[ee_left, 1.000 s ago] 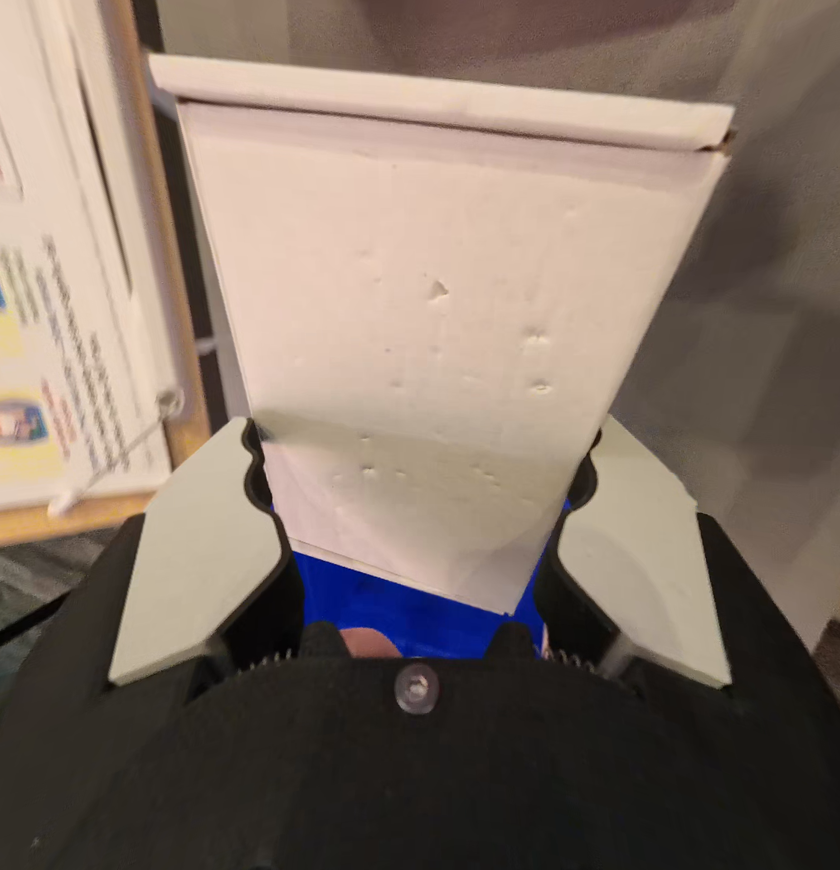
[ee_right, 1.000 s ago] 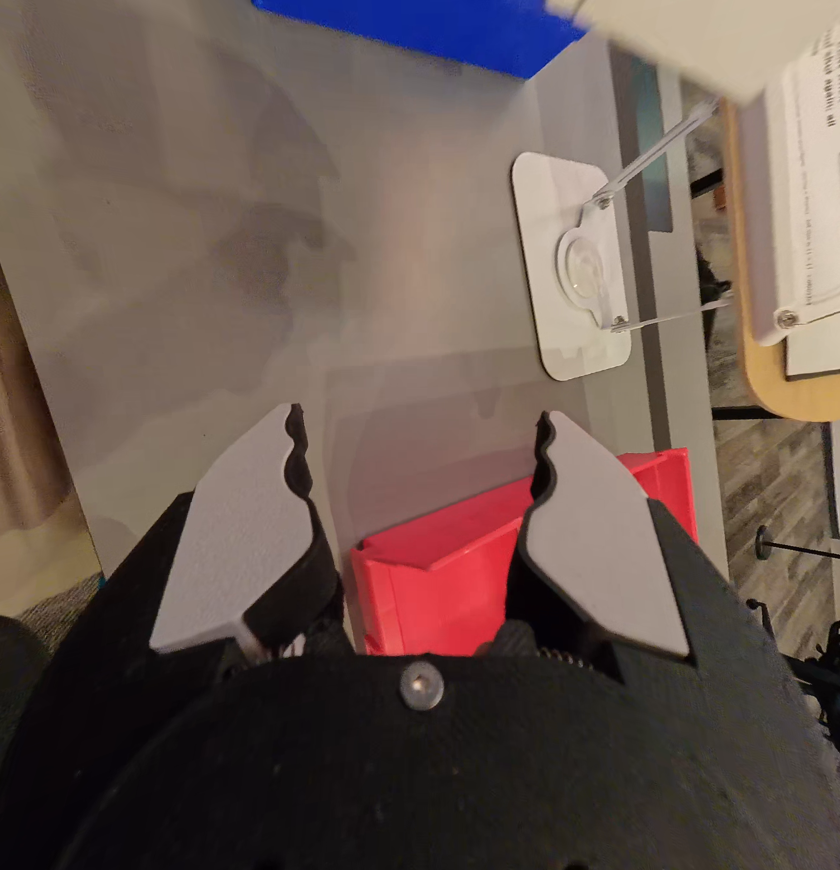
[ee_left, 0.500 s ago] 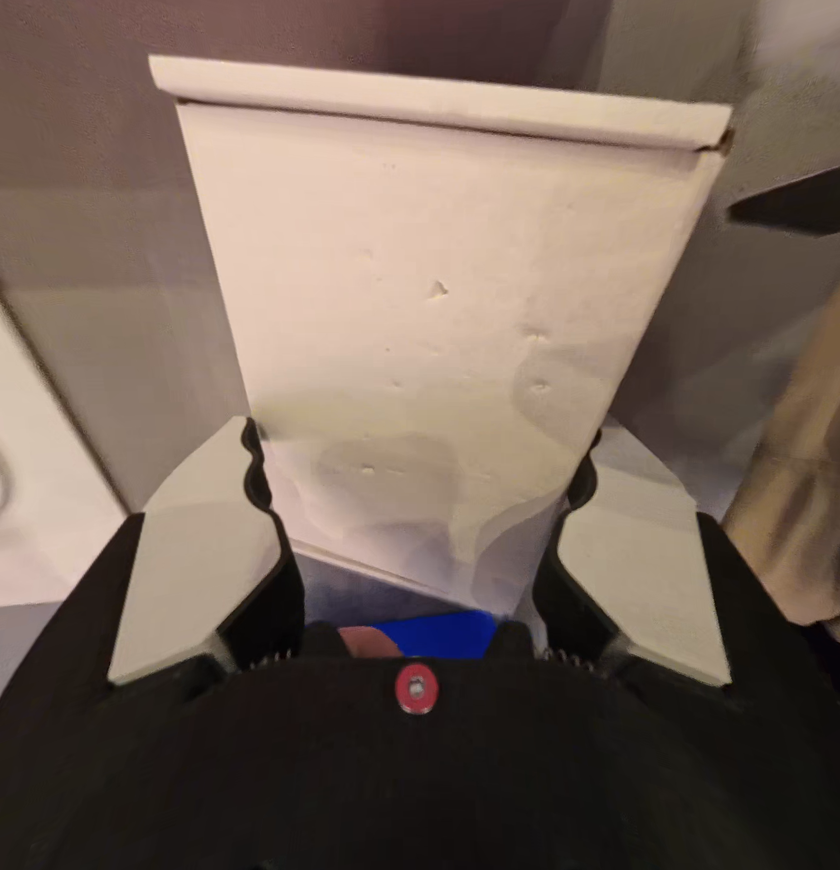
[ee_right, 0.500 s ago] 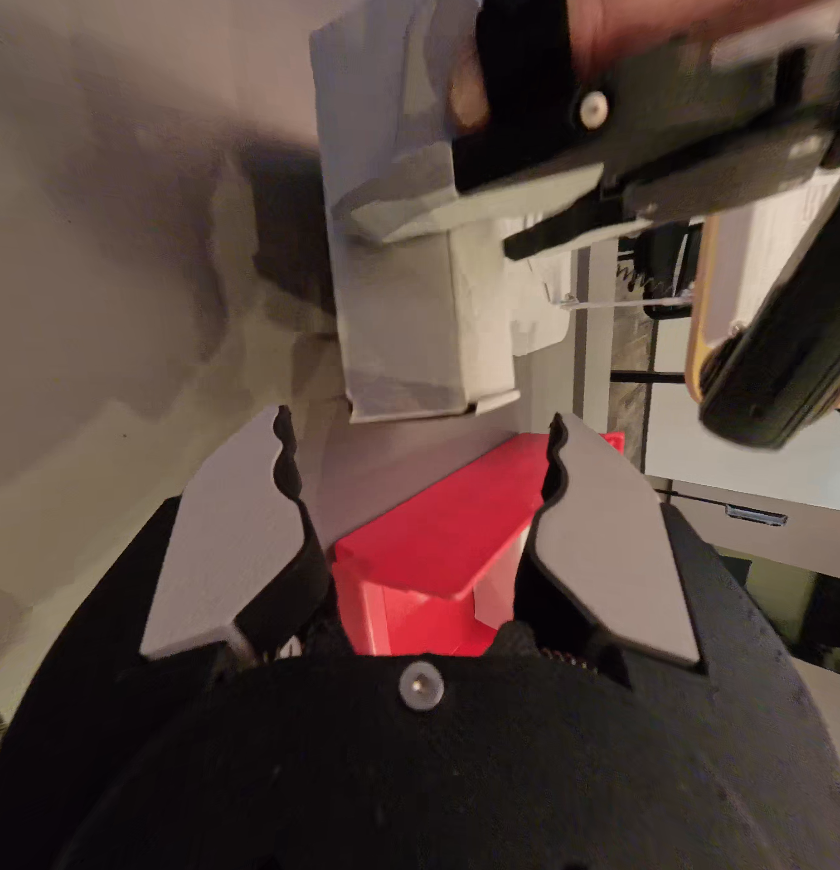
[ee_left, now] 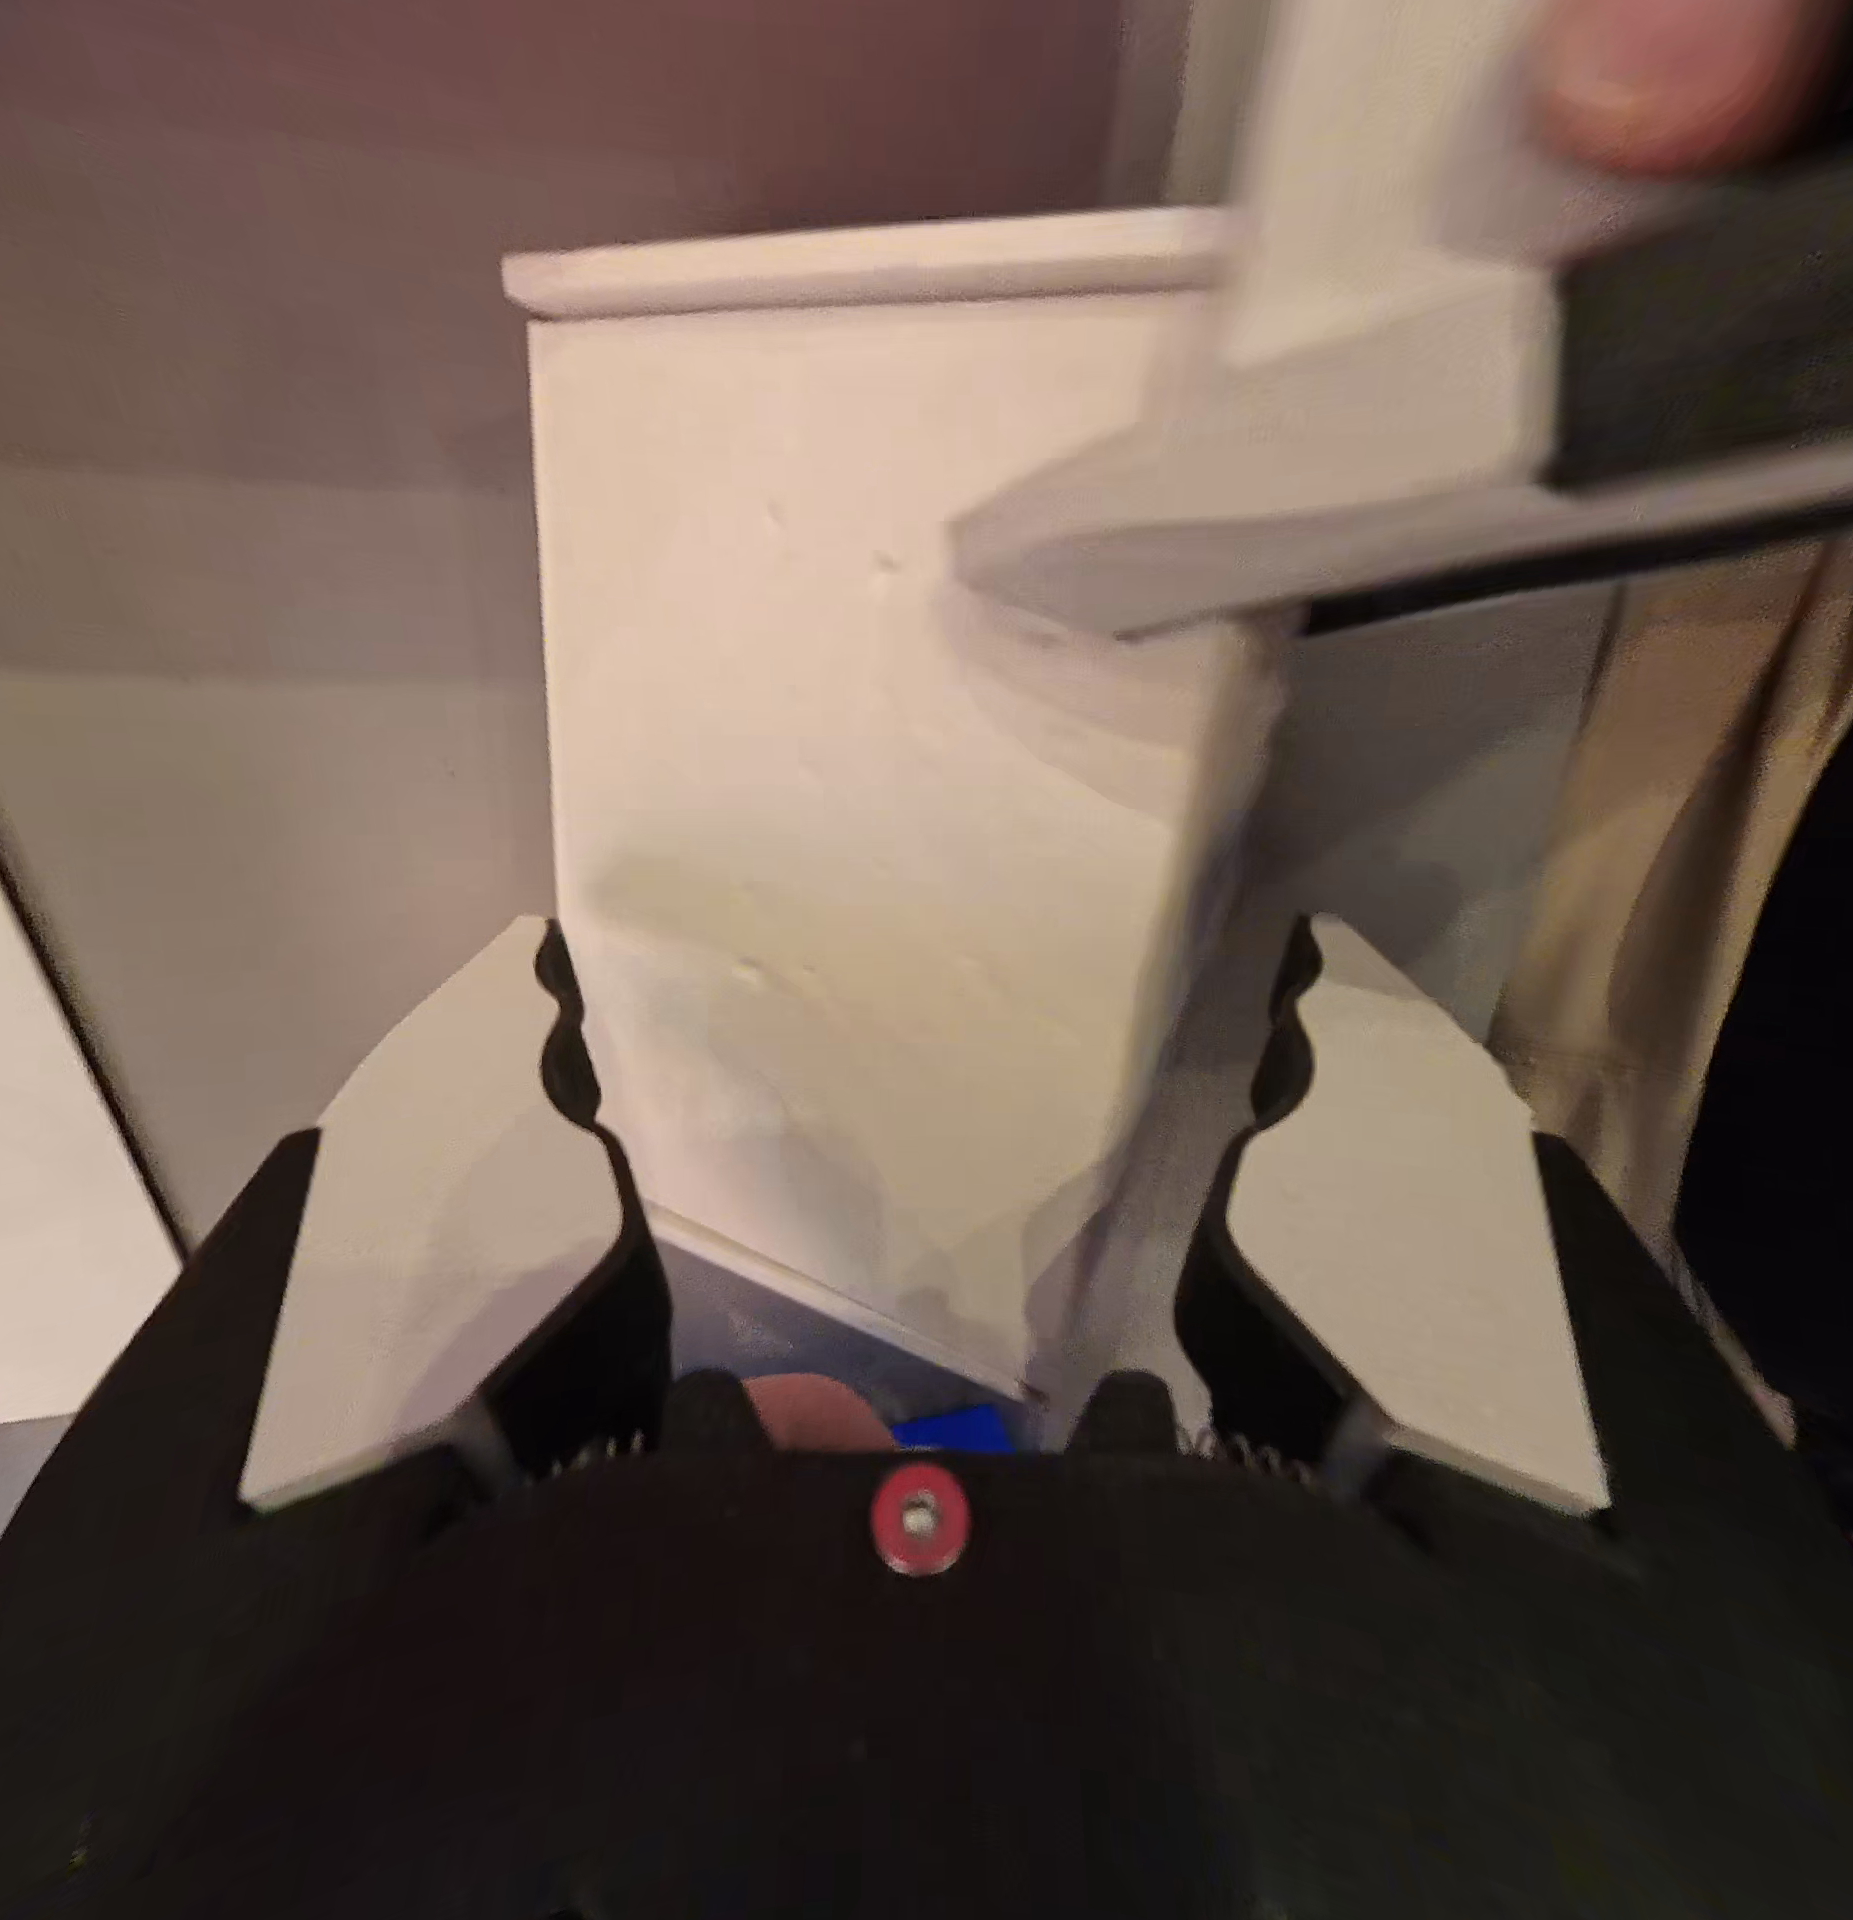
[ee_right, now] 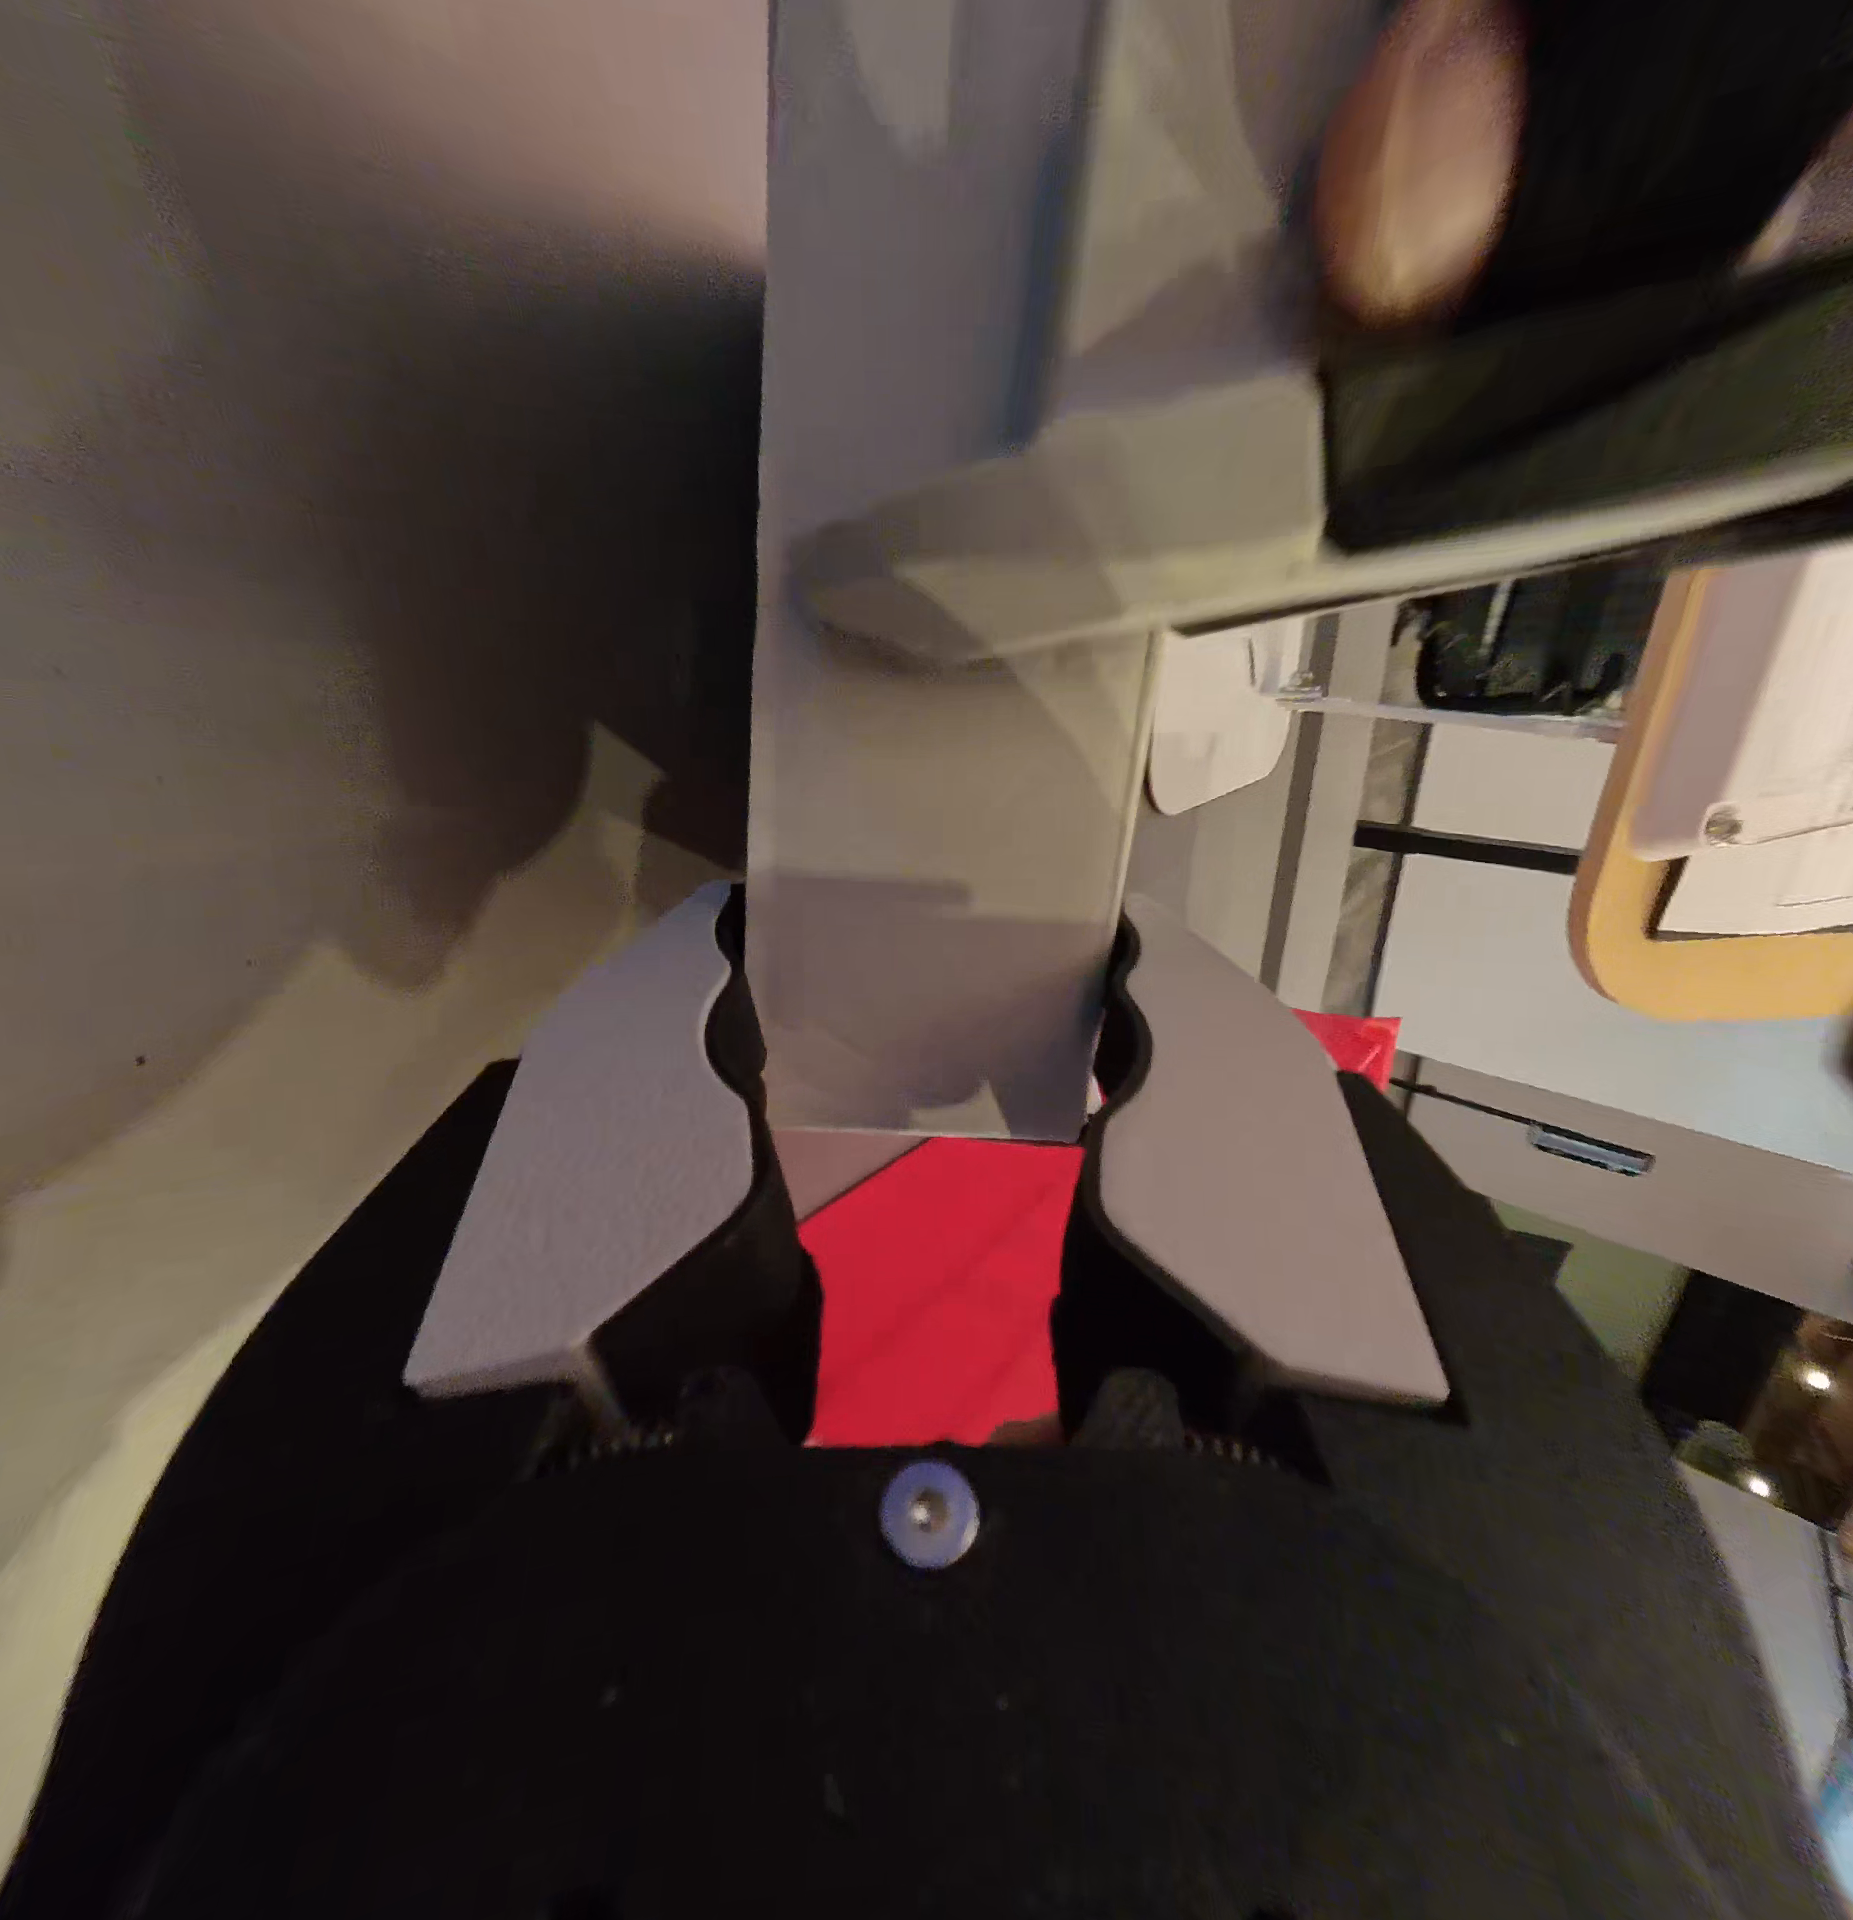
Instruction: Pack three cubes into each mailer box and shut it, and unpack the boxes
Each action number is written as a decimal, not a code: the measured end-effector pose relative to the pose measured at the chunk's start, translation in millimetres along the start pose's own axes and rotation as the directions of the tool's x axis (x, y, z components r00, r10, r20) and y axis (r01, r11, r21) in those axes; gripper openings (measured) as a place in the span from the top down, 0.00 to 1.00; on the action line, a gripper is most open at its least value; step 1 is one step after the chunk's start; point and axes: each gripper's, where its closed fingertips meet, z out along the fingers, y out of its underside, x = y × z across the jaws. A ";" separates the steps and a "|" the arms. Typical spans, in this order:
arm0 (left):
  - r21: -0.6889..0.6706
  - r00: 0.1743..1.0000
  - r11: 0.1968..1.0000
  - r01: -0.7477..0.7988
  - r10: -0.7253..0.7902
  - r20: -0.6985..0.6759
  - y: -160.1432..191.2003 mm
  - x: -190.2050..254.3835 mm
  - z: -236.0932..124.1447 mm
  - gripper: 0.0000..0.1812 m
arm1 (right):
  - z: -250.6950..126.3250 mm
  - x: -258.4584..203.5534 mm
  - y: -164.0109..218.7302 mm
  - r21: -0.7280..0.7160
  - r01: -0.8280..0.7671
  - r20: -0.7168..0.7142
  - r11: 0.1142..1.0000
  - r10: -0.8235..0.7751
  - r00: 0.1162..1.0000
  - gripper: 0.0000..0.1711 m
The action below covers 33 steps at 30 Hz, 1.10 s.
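Left wrist view: the left gripper [ee_left: 927, 1023] is standing spread, its left finger touching the white cardboard mailer box [ee_left: 849, 779], its right finger showing a gap beside the box edge; no firm hold visible. The box is standing upright between the fingers, lid closed. The other gripper's grey finger [ee_left: 1213, 540] is crossing in from the right, blurred, lying against the box's upper right face. A blue patch [ee_left: 948, 1425] is showing below the box.

Right wrist view: the right gripper [ee_right: 927, 997] is clenching the box's [ee_right: 932, 727] near end, both fingers pressing its sides. The box is hanging above a red plastic bin [ee_right: 932, 1288]. The left gripper [ee_right: 1317, 520] is reaching in from the upper right, blurred.
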 end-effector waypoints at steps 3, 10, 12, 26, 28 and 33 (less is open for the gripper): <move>0.081 0.990 0.995 -0.062 0.051 0.129 2.7 12.1 -20.5 0.28 | -2.8 4.0 3.4 0.022 -0.066 0.086 0.998 0.064 0.994 0.64; 0.208 0.861 0.977 -0.042 -0.070 0.503 24.4 5.1 -21.3 0.39 | -9.0 10.5 14.2 0.101 -0.113 0.252 0.988 0.085 0.964 0.64; 0.244 0.825 0.969 -0.046 -0.101 0.555 26.4 2.1 -13.2 0.50 | -10.0 10.5 14.9 0.122 -0.103 0.278 0.987 0.066 0.958 0.64; 0.444 0.827 0.896 -0.035 -0.224 0.516 14.1 -1.3 -12.0 0.58 | -15.7 24.2 1.6 0.147 -0.068 0.167 0.987 0.043 0.985 0.66; 0.433 0.824 0.900 -0.050 -0.208 0.527 12.8 -0.9 -11.6 0.58 | -15.6 22.9 3.4 0.146 -0.083 0.176 0.986 0.056 0.983 0.66; 0.426 0.825 0.901 -0.083 -0.178 0.536 11.8 0.1 -11.1 0.58 | -22.3 20.0 1.4 0.184 -0.199 0.319 0.963 0.133 0.938 0.67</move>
